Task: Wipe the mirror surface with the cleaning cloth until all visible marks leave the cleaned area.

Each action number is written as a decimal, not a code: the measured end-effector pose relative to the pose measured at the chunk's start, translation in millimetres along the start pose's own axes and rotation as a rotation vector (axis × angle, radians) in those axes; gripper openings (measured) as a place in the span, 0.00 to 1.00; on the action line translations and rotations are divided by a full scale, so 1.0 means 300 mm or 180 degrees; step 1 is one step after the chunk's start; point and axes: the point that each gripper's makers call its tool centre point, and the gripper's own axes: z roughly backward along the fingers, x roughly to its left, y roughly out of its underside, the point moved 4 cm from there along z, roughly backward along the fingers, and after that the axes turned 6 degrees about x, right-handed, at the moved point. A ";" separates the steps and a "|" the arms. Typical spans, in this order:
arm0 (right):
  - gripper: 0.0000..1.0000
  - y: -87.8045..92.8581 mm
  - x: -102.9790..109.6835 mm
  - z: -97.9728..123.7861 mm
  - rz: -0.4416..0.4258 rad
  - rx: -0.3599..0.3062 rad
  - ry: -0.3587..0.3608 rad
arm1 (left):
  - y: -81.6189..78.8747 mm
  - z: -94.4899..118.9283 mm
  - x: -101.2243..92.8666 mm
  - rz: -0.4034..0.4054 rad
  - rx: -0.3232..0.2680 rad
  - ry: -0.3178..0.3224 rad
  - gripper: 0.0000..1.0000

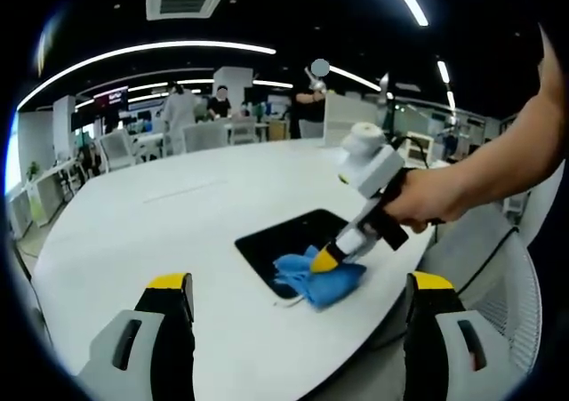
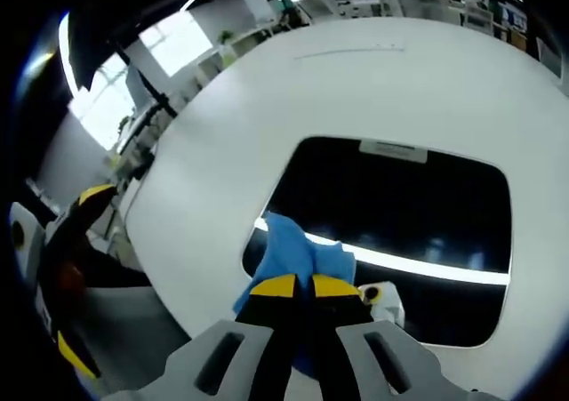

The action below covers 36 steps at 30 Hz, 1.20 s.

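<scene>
Mirror (image 2: pixel 391 214) lies flat on the white round tabletop (image 1: pixel 151 214), near the edge closest to the person; dark rounded-rectangle surface, reflecting a bright ceiling light strip in the right gripper view. Blue cleaning cloth (image 2: pixel 298 254) is bunched at the mirror's near corner, partly on the glass and partly over its edge onto the tabletop. Right tool (image 2: pixel 298 287): yellow-tipped jaws pressed together on a fold of the cloth, tips down against it; from the left gripper view the same tool (image 1: pixel 327 260) is angled steeply downward with a hand (image 1: pixel 431 201) on its grip, and the cloth (image 1: pixel 318 278) spreads out beneath the tip over the mirror (image 1: pixel 284 241) corner. Left tool (image 1: pixel 300 284): jaws spread wide, nothing between them, held above the tabletop short of the mirror, aimed toward the cloth. In the right gripper view the left tool (image 2: pixel 62 276) sits at the left margin, off the tabletop edge. Marks on the glass: cannot tell at this resolution. Background: office chairs (image 1: pixel 204 134) and several people standing beyond the tabletop.
</scene>
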 end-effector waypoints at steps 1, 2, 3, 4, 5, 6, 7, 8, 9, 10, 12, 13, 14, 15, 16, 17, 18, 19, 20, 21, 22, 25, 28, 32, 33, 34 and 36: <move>0.00 0.001 -0.005 0.003 -0.0001 0.0003 0.0008 | 0.000 0.000 0.000 -0.0001 -0.0001 -0.0001 0.99; 0.00 0.003 -0.013 0.007 -0.0002 0.0008 0.0017 | 0.000 0.000 0.000 0.0001 0.0001 0.0000 0.99; 0.00 0.004 -0.019 0.010 -0.0007 0.0010 0.0021 | 0.000 0.000 0.000 -0.0001 0.0001 0.0002 0.99; 0.00 0.006 -0.028 0.014 -0.0016 0.0008 0.0022 | -0.001 0.000 0.000 -0.0002 -0.0002 0.0002 0.99; 0.00 0.007 -0.034 0.016 -0.0022 0.0007 0.0022 | 0.000 -0.001 0.000 0.0000 0.0000 0.0004 0.99; 0.00 0.009 -0.040 0.020 -0.0029 0.0009 0.0027 | 0.001 -0.001 0.000 0.0001 0.0008 0.0005 0.99; 0.00 0.011 -0.044 0.022 -0.0028 0.0011 0.0033 | 0.001 -0.001 0.000 0.0002 0.0008 0.0007 0.99; 0.00 0.011 -0.050 0.025 -0.0037 0.0016 0.0041 | 0.001 -0.001 0.000 -0.0001 0.0004 0.0007 0.99; 0.00 0.011 -0.053 0.026 -0.0043 0.0018 0.0044 | 0.001 -0.001 0.000 -0.0001 0.0003 0.0006 0.99; 0.00 0.010 -0.055 0.026 -0.0052 0.0022 0.0054 | 0.001 -0.002 0.000 0.0004 0.0008 0.0011 0.99; 0.00 0.008 -0.055 0.025 -0.0059 0.0031 0.0069 | 0.001 -0.002 0.000 -0.0001 0.0005 0.0011 0.99; 0.00 0.007 -0.053 0.024 -0.0048 0.0044 0.0081 | 0.001 -0.003 0.000 0.0000 0.0006 0.0013 0.99; 0.00 0.006 -0.053 0.024 -0.0045 0.0050 0.0086 | 0.001 -0.003 0.000 0.0004 0.0007 0.0013 0.99; 0.00 0.006 -0.054 0.024 -0.0044 0.0057 0.0089 | 0.001 -0.003 0.000 0.0004 0.0006 0.0014 0.99; 0.00 0.005 -0.055 0.023 -0.0047 0.0061 0.0087 | 0.002 -0.003 -0.001 0.0006 0.0009 0.0017 0.99; 0.00 0.004 -0.056 0.023 -0.0051 0.0063 0.0084 | 0.002 -0.003 -0.002 0.0003 0.0014 0.0018 0.99; 0.00 0.004 -0.056 0.023 -0.0049 0.0058 0.0084 | 0.003 -0.003 -0.002 0.0001 0.0017 0.0018 0.99; 0.00 0.003 -0.056 0.023 -0.0047 0.0052 0.0088 | 0.003 -0.003 -0.003 0.0001 0.0017 0.0022 0.99; 0.00 0.000 -0.058 0.022 -0.0036 0.0042 0.0097 | 0.003 -0.003 -0.003 -0.0001 0.0016 0.0023 0.99; 0.00 -0.005 -0.061 0.021 -0.0019 0.0028 0.0113 | 0.004 -0.004 -0.003 -0.0002 0.0022 0.0021 0.99; 0.00 -0.011 -0.064 0.020 -0.0014 0.0021 0.0123 | 0.004 -0.004 -0.003 -0.0002 0.0025 0.0020 0.99; 0.00 -0.033 -0.077 0.014 0.0005 0.0009 0.0140 | 0.005 -0.005 -0.002 -0.0003 0.0034 0.0020 0.99; 0.00 -0.062 -0.095 0.006 0.0012 0.0002 0.0155 | 0.007 -0.006 -0.003 -0.0007 0.0040 0.0018 0.99; 0.00 -0.095 -0.108 -0.004 0.0011 -0.0002 0.0175 | 0.006 -0.005 -0.001 -0.0005 0.0040 0.0000 0.99; 0.00 -0.105 -0.112 -0.006 0.0010 0.0006 0.0177 | 0.007 -0.006 -0.001 -0.0006 0.0044 -0.0002 0.99; 0.00 -0.110 -0.114 -0.008 0.0012 0.0011 0.0177 | 0.007 -0.006 -0.001 -0.0009 0.0043 -0.0004 0.99; 0.00 -0.125 -0.122 -0.013 0.0031 0.0019 0.0181 | 0.006 -0.006 -0.001 -0.0009 0.0042 -0.0007 0.99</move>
